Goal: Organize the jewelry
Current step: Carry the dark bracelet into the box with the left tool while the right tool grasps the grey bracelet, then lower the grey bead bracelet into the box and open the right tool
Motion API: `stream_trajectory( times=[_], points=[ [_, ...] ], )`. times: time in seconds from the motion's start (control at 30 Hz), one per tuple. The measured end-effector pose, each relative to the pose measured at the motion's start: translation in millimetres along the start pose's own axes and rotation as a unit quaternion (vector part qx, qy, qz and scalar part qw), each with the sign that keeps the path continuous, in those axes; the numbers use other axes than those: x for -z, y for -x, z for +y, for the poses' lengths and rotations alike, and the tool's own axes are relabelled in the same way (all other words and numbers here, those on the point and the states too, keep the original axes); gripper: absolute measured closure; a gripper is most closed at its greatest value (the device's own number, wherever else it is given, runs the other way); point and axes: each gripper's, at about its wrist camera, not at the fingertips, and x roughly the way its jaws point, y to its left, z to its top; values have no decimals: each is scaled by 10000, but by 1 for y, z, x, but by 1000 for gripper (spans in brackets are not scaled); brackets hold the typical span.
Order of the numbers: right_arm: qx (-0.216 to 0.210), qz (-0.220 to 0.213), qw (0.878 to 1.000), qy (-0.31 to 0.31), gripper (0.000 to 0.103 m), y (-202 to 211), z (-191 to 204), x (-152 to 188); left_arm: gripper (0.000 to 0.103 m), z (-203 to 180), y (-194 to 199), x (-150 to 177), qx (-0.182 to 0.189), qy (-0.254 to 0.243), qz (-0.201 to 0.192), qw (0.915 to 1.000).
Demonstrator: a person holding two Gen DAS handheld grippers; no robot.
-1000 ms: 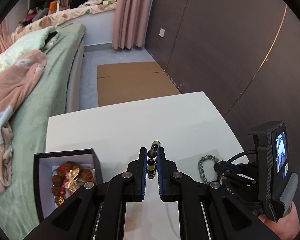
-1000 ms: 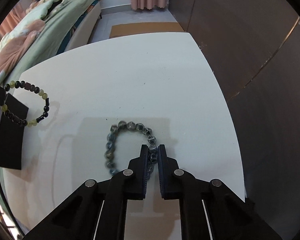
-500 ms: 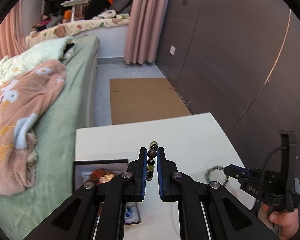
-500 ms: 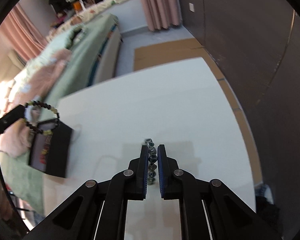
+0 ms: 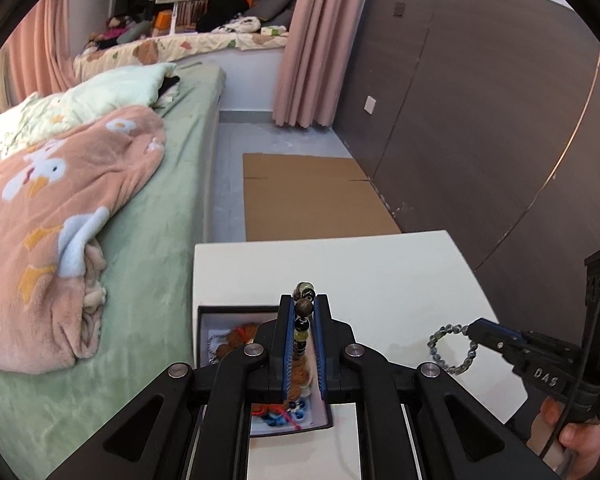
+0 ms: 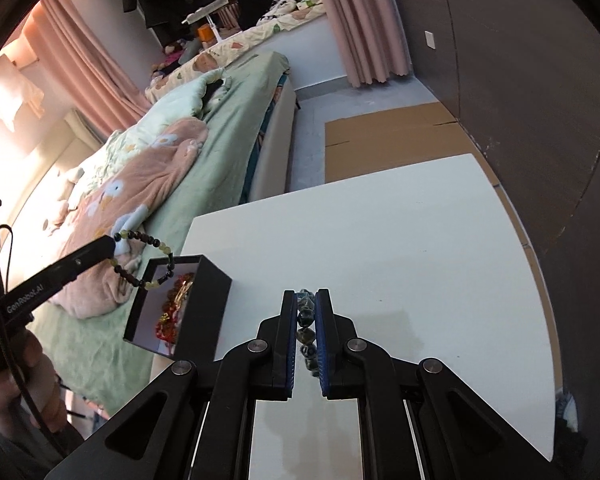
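My left gripper [image 5: 303,312] is shut on a dark and yellow-green bead bracelet [image 5: 302,320] and holds it in the air over the open black jewelry box [image 5: 236,320]. In the right wrist view that bracelet [image 6: 148,258] hangs from the left gripper [image 6: 110,245] above the box [image 6: 196,304], which holds brown beads and red cord. My right gripper [image 6: 305,312] is shut on a grey-green bead bracelet [image 6: 305,320], lifted above the white table [image 6: 400,248]. In the left wrist view this bracelet [image 5: 452,348] dangles from the right gripper [image 5: 474,330].
The box stands at the table's left edge, next to a green bed [image 5: 156,240] with a pink blanket [image 5: 60,208]. A dark panelled wall [image 5: 480,120] runs along the right. Flat cardboard [image 5: 312,196] lies on the floor beyond the table.
Both grippers have risen from the table with their bracelets. The grey-green bracelet left the tabletop. The left gripper moved left over the jewelry box.
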Motion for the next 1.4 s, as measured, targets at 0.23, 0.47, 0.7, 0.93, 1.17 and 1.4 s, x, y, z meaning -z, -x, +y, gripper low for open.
stream_trajectory(
  times=[0.23, 0.47, 0.7, 0.93, 1.17, 1.4],
  points=[
    [-281, 47, 9996, 79, 93, -7, 15, 0, 85, 35, -17, 10, -65, 576, 434, 9974],
    [-749, -29, 9971, 160, 93, -12, 37, 1, 18, 57, 3, 12, -24, 839, 10, 9965],
    [-1344, -208, 9901, 353, 93, -13, 68, 0, 18, 75, 14, 18, -10, 934, -51, 9956],
    [-1867, -259, 9806, 530, 93, -17, 100, -5, 18, 96, 27, 27, -88, 993, -123, 9949],
    [-1937, -114, 9788, 650, 92, -36, 129, -10, 18, 114, 38, 32, -115, 1128, -195, 9934],
    [-1680, -174, 9845, 462, 28, -32, 116, -7, 18, 116, 46, 36, -85, 1145, -247, 9931]
  ],
)
